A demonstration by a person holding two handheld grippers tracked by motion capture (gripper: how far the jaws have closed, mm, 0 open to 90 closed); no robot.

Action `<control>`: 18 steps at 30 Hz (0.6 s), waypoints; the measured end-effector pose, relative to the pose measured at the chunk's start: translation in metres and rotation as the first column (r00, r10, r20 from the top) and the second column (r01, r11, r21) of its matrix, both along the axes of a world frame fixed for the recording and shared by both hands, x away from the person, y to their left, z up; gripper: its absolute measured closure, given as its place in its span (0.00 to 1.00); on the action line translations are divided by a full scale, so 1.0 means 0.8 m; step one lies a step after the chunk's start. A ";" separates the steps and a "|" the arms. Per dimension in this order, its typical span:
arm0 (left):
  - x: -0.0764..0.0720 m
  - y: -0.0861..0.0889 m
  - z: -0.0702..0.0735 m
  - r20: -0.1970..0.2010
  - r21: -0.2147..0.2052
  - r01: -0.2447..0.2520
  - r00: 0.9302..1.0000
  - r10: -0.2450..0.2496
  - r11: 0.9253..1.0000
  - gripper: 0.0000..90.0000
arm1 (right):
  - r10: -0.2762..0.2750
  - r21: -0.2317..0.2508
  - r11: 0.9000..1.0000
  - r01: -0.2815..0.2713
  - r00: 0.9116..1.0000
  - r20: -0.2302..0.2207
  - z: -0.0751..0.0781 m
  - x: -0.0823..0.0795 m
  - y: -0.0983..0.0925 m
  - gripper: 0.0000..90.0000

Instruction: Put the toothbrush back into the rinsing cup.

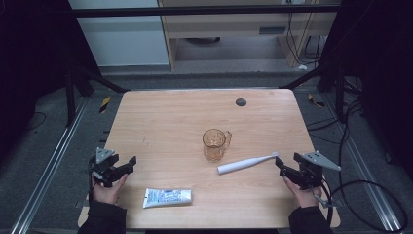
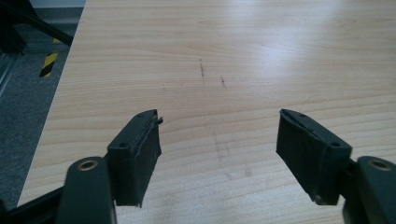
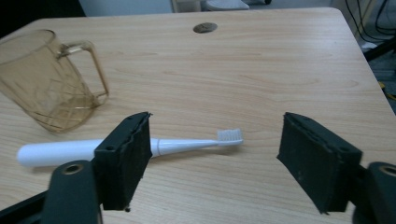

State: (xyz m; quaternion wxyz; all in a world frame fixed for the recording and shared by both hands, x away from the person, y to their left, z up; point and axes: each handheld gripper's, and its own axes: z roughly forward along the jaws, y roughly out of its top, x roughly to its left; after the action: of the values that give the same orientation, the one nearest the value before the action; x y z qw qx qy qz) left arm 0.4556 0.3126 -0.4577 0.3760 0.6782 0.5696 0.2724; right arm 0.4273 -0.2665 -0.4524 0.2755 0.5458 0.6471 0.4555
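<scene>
— Amber plastic, see-through: a cup with a handle stands at the middle of the frame on the wooden table.
— And near it?
— Just lower right, a white toothbrush lies flat, bristles toward the right gripper, whose jaws are spread wide and empty. A white tube lies at lower centre-left.
— The left gripper?
— Lower left by the table's edge, jaws spread over bare wood.
— Room?
— Bare wood across the upper half, except a dark round cap near the far edge.
</scene>
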 end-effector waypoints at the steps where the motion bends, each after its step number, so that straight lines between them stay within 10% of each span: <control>1: 0.000 0.000 0.001 -0.003 0.002 0.002 1.000 -0.002 1.000 0.34 | 0.006 -0.001 1.000 -0.006 1.000 0.001 0.001 -0.001 0.000 0.30; 18: -0.001 -0.008 0.001 -0.016 0.022 0.027 1.000 -0.026 0.999 0.48 | 0.148 -0.034 0.988 -0.148 0.989 -0.023 0.004 -0.001 0.045 0.48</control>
State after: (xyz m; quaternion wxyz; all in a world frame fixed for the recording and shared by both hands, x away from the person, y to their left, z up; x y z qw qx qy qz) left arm 0.4545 0.3065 -0.4567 0.3673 0.6921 0.5604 0.2684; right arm 0.4267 -0.2308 -0.4492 0.2438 0.4960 0.6966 0.4575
